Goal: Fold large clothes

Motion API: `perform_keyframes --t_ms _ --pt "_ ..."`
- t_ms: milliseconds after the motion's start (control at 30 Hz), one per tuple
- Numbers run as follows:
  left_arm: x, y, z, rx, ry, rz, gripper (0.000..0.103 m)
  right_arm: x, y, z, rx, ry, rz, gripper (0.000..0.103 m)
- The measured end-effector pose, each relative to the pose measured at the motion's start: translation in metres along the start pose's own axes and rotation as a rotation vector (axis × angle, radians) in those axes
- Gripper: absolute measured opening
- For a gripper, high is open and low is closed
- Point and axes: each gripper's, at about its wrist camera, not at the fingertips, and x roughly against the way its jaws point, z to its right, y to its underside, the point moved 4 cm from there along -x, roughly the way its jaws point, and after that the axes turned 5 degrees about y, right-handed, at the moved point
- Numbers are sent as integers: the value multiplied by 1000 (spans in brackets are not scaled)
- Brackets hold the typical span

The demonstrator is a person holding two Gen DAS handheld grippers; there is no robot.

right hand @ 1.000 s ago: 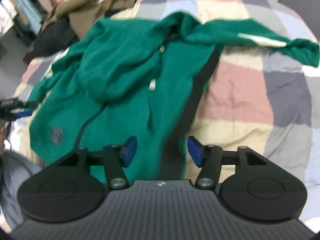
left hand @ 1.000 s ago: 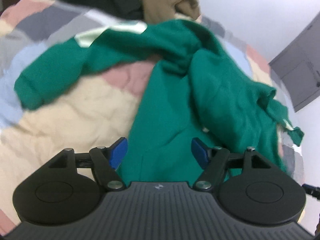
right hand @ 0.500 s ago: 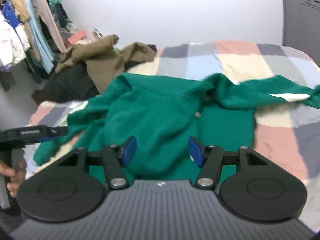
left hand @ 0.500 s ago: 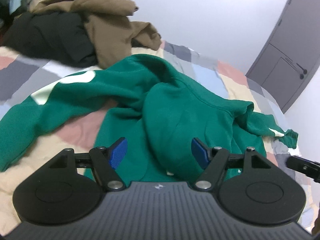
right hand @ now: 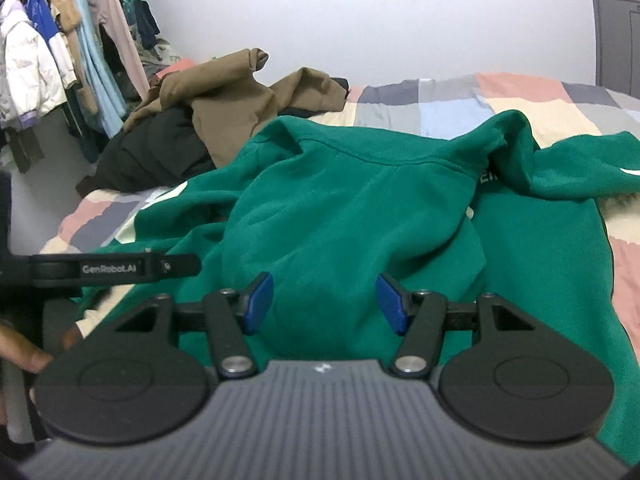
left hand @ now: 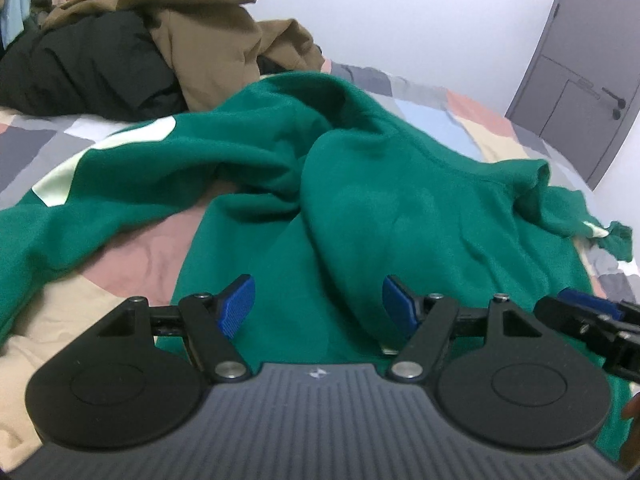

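A large green hoodie (left hand: 400,208) lies rumpled on the patchwork bed, hood flopped over the body and one sleeve with a pale stripe stretched to the left; it also fills the right wrist view (right hand: 360,216). My left gripper (left hand: 318,306) is open and empty, low over the hoodie's near hem. My right gripper (right hand: 325,303) is open and empty, low over the near edge of the hood. The right gripper's blue fingers (left hand: 588,306) show at the right edge of the left wrist view. The left gripper's body (right hand: 112,268) shows at the left of the right wrist view.
A pile of brown (left hand: 208,36) and black (left hand: 80,68) clothes sits at the far side of the bed (left hand: 120,264). A rack of hanging clothes (right hand: 60,52) stands at the left. A grey door (left hand: 580,80) is at the right. White wall behind.
Both grippers have dropped lower and tilted up, so the views now look across the bed toward the wall. Both stay open. The hoodie has settled flatter on the bed.
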Motion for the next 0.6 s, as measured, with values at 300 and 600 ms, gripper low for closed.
perform_keyframes --t_ms 300,600 --pt "-31 7 -4 -50 -33 -12 75 -30 11 15 -33 23 19 89" --pt "-51 10 -12 -28 -46 -29 75 -55 31 -2 84 -8 -15 89"
